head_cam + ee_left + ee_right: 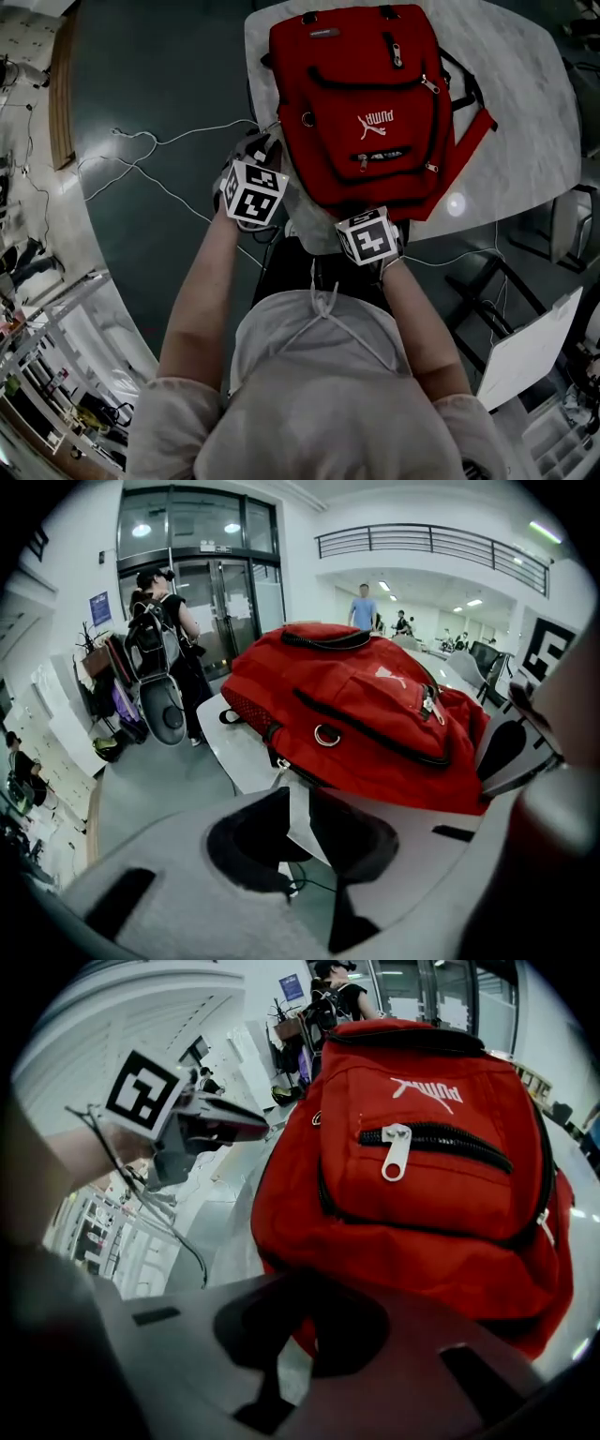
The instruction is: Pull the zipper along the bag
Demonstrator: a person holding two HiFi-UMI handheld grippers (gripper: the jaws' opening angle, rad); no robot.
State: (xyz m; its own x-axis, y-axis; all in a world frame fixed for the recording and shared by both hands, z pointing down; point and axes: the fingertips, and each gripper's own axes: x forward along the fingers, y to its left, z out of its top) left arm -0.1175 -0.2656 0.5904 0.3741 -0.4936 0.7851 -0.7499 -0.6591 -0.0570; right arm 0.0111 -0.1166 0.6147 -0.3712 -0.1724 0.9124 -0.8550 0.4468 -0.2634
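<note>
A red backpack lies flat on a white marble table. My left gripper sits at the bag's left side by the table edge. In the left gripper view the left gripper stands a little open, with only the table edge showing in the slit. A small metal zipper pull on the backpack lies just ahead of the tips. My right gripper is at the bag's bottom edge. In the right gripper view its dark pads meet on red fabric of the backpack.
White cables trail across the dark floor left of the table. A white board-like object and chair legs stand at the lower right. A person with a backpack stands by glass doors beyond the table. The front pocket zipper pull hangs shut.
</note>
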